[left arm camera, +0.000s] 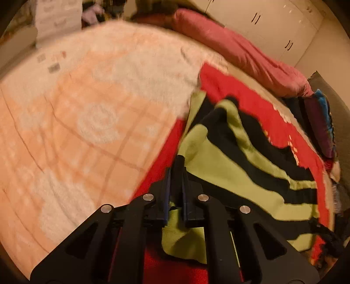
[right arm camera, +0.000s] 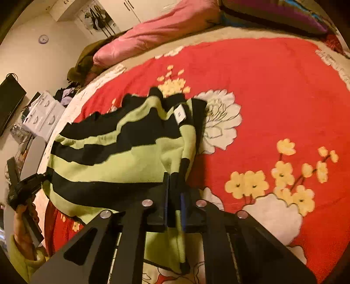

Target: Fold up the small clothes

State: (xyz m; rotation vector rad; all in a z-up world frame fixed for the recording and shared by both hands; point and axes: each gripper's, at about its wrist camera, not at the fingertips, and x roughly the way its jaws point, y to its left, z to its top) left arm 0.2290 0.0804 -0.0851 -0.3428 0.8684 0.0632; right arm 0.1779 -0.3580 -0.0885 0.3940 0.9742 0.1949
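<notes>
A small green and black striped garment (right arm camera: pixel 122 157) lies rumpled on a red floral blanket (right arm camera: pixel 273 91), with a white label (right arm camera: pixel 179 114) showing near its far end. My right gripper (right arm camera: pixel 175 177) is shut on the garment's near right edge. My left gripper (left arm camera: pixel 176 172) is shut on the garment (left arm camera: pixel 229 166) at its near left edge. The left gripper also shows in the right wrist view (right arm camera: pixel 28 187), at the garment's left side, held by a hand.
A peach and white quilt (left arm camera: pixel 87 122) covers the bed left of the red blanket (left arm camera: pixel 273 122). A pink duvet (right arm camera: pixel 157 32) and a dark striped pillow (right arm camera: pixel 273 13) lie at the far edge. White drawers (right arm camera: pixel 41 118) and cupboards (left arm camera: pixel 284 26) stand beyond the bed.
</notes>
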